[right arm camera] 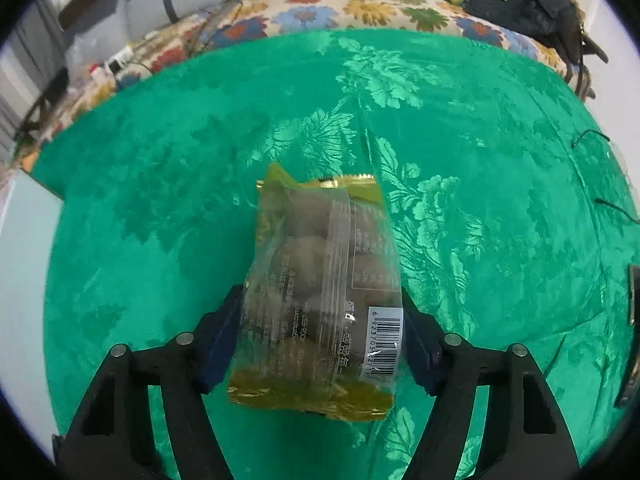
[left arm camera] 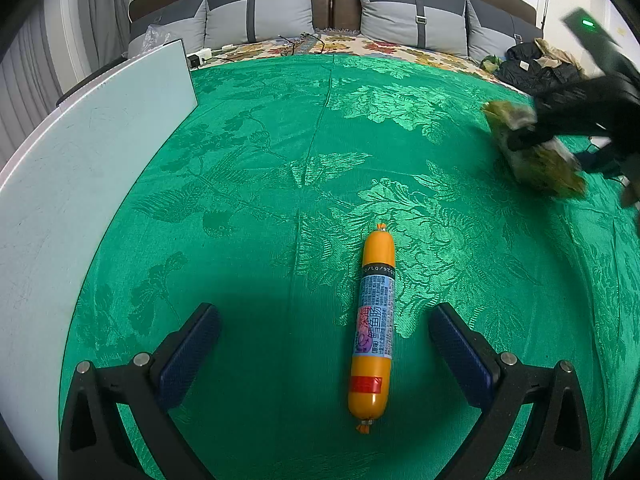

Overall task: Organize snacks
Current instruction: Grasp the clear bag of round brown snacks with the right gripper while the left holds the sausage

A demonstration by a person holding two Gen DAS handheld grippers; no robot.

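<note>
An orange sausage stick [left arm camera: 374,320] with a blue label lies lengthwise on the green cloth [left arm camera: 260,168]. It rests between the fingers of my left gripper [left arm camera: 324,314], nearer the right finger, and neither pad touches it; this gripper is open. My right gripper [right arm camera: 320,300] is shut on a clear snack bag [right arm camera: 320,272] with gold ends, holding round brown pieces and a barcode label. Both blue pads press its sides. In the left wrist view that bag [left arm camera: 552,168] and the right gripper [left arm camera: 532,140] show blurred at the far right.
A white board [left arm camera: 80,160] lies along the left edge of the green cloth. Beyond the cloth are a floral sheet [right arm camera: 340,8], grey pillows [left arm camera: 256,12] and a heap of dark clothes [left arm camera: 536,64]. Thin black cables [right arm camera: 592,136] trail at the right.
</note>
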